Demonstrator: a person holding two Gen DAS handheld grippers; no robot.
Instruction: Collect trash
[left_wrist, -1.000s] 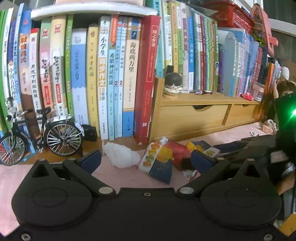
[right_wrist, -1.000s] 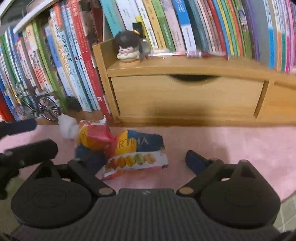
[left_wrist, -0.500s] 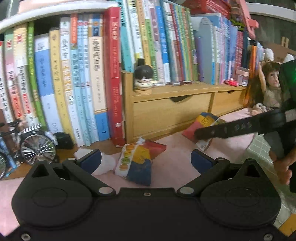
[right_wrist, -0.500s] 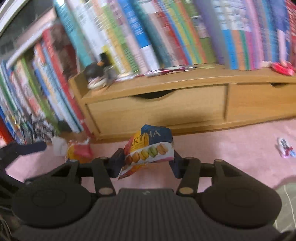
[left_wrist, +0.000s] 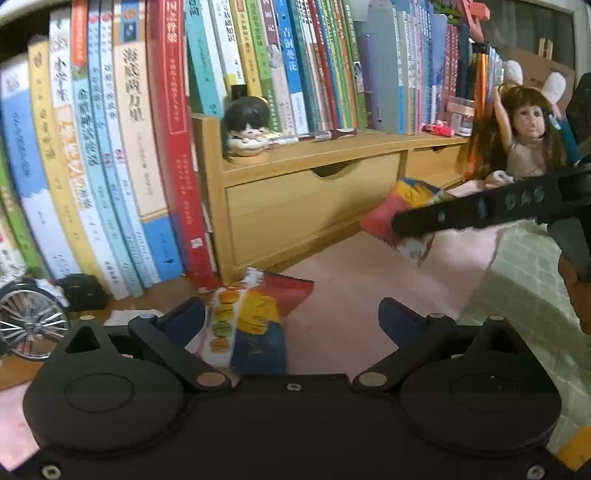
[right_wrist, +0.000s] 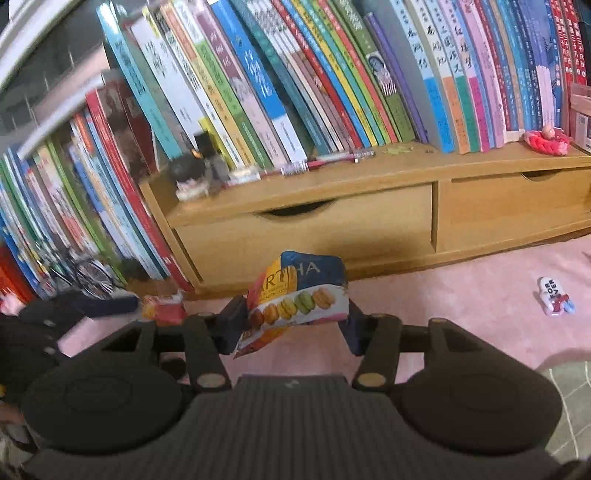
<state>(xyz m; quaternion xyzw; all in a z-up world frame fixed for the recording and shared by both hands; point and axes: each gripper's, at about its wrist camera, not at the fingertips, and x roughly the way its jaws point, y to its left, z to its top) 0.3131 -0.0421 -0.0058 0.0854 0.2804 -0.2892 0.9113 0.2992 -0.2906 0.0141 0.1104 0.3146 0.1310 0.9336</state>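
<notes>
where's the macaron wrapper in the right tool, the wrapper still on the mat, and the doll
held macaron wrapper (right_wrist: 299, 295): right wrist view, on its printed front with the macaron row.
macaron wrapper on the mat (left_wrist: 255, 321): left wrist view, on its yellow middle.
doll (left_wrist: 526, 147): left wrist view, on its chest.

We see upright colourful books (right_wrist: 332, 81) over a light wooden drawer unit (right_wrist: 332, 229), beside a brown-haired doll (left_wrist: 524, 136) on pink carpet (right_wrist: 461, 295).

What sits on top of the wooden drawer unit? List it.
On the wooden drawer unit: a dark-haired figurine, pens, a red knitted piece and a row of books. Whatever stands behind the books is covered.
</notes>
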